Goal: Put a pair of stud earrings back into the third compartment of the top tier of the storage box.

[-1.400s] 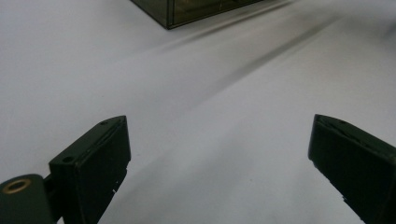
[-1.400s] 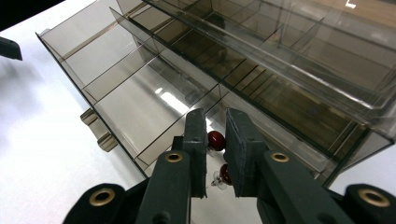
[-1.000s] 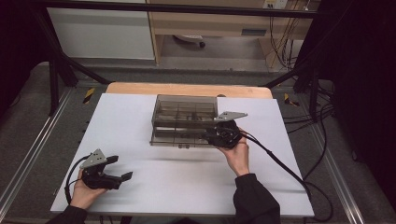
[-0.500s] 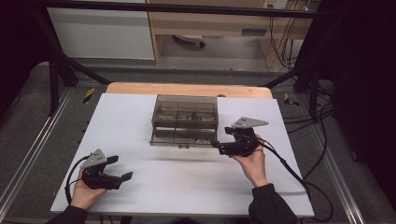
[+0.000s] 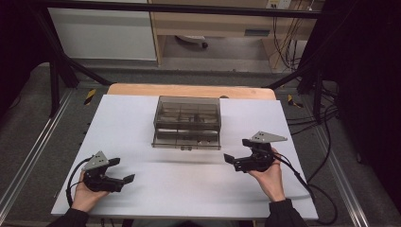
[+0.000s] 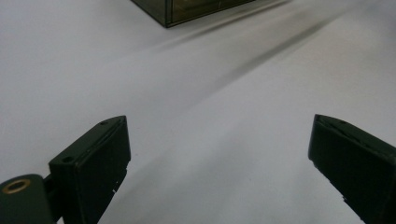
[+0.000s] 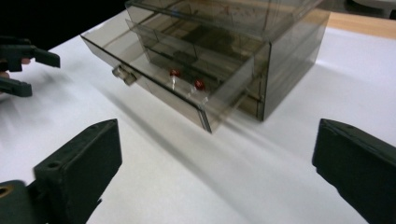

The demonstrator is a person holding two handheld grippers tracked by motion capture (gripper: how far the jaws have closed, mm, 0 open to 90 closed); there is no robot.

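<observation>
A smoky clear plastic drawer box [image 5: 187, 118] stands at the middle of the white table [image 5: 142, 189]. Its bottom drawer [image 7: 154, 86] is pulled out toward me, with a small knob [image 7: 122, 74] on its front and two little red pieces [image 7: 187, 79] inside. My right gripper [image 5: 236, 151] hovers open to the right of the drawer front, with nothing between its jaws. At the front left, my left gripper [image 5: 122, 171] stands open over bare table. A corner of the box [image 6: 187, 10] shows at the top of the left gripper view.
A wooden strip [image 5: 189, 90] runs along the table's far edge. Cables [image 5: 302, 179] trail from the right gripper toward the table's right side. Dark frame legs and metal floor rails flank the table.
My right gripper has drawn back from the box, moving right and toward me, and the bottom drawer now stands pulled out. The left gripper has stayed put.
</observation>
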